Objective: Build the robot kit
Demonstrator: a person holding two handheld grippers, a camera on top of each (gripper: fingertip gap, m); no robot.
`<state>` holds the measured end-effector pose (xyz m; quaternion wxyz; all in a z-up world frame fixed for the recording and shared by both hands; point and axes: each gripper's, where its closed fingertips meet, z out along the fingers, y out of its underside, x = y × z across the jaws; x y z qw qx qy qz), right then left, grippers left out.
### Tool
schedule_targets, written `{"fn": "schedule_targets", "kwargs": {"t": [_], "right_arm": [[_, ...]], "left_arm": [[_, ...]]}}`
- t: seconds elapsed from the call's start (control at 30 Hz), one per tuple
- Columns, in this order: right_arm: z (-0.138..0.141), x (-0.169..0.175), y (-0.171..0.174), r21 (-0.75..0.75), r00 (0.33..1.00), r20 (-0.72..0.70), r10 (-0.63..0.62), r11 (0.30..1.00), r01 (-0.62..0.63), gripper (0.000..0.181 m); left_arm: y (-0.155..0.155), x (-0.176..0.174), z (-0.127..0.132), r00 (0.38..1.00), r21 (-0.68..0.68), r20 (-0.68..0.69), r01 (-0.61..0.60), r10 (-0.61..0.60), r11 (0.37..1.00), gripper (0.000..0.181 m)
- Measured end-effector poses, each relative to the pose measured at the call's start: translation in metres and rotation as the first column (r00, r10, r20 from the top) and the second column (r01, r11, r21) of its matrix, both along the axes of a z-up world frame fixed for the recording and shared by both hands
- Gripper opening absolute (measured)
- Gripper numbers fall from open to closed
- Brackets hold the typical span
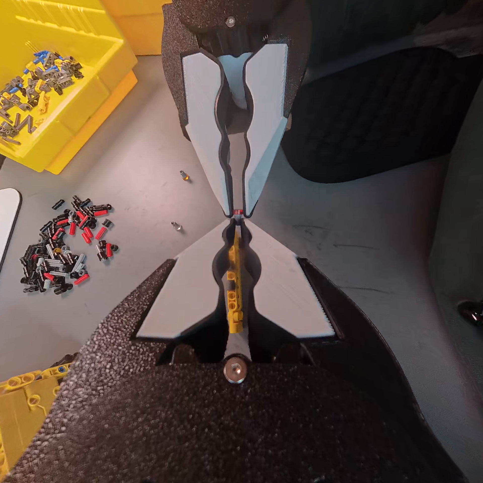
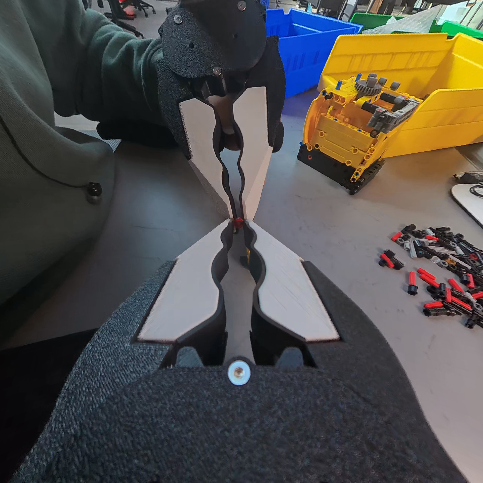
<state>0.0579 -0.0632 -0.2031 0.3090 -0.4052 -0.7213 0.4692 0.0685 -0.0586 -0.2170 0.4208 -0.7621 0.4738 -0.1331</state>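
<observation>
On a grey tabletop point(image 1: 146, 167), the left gripper point(image 1: 236, 224) clamps a yellow holed plastic beam point(image 1: 234, 295); tip to tip at frame centre, the right gripper point(image 2: 237, 224) pinches a small red-capped grey plastic peg point(image 1: 237, 213).

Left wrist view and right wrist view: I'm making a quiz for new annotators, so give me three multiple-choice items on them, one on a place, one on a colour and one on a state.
1. Where does the loose pin pile lie?
A. in a yellow bin
B. on the grey table
C. on top of the brick model

2. What colour is the beam seen between the fingers of the left claw?
A. blue
B. green
C. yellow

3. In what state is the right claw?
A. wide open and empty
B. shut on a small red piece
C. lying flat on the table

Answers: 1 B, the pins rest on bare tabletop, apart from the bins. 2 C, the holed beam is plainly yellow. 3 B, its tips pinch the red piece, tip to tip with the left claw.
</observation>
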Motion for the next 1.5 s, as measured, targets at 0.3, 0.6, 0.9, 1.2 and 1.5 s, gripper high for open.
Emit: {"fn": "schedule_targets", "kwargs": {"t": [0.3,0.6,0.9,1.2,1.5], "right_arm": [[0.000,0.000,0.012,0.024,0.999,0.002,-0.035,0.999,0.034,0.007],[-0.002,0.005,0.043,-0.002,0.992,0.032,-0.122,0.992,0.122,0.007],[0.060,0.020,0.052,-0.239,0.980,-0.156,-0.123,0.967,0.084,0.007],[0.048,0.009,0.021,-0.197,0.992,-0.121,-0.042,0.980,0.018,0.007],[0.034,0.011,0.020,-0.175,0.998,-0.062,-0.013,0.985,0.002,0.007]], "left_arm": [[0.003,-0.008,-0.008,0.999,-0.048,0.006,-0.035,0.036,0.998,0.015],[0.012,-0.012,-0.044,0.989,-0.175,-0.140,-0.069,0.045,0.982,0.007],[0.021,-0.003,0.052,0.825,0.036,0.561,-0.105,0.067,0.994,0.007],[0.011,0.003,0.064,0.750,0.058,0.661,-0.066,0.011,0.996,0.007],[0.004,0.004,0.028,0.903,0.006,0.429,-0.022,0.017,1.000,0.007]]}}
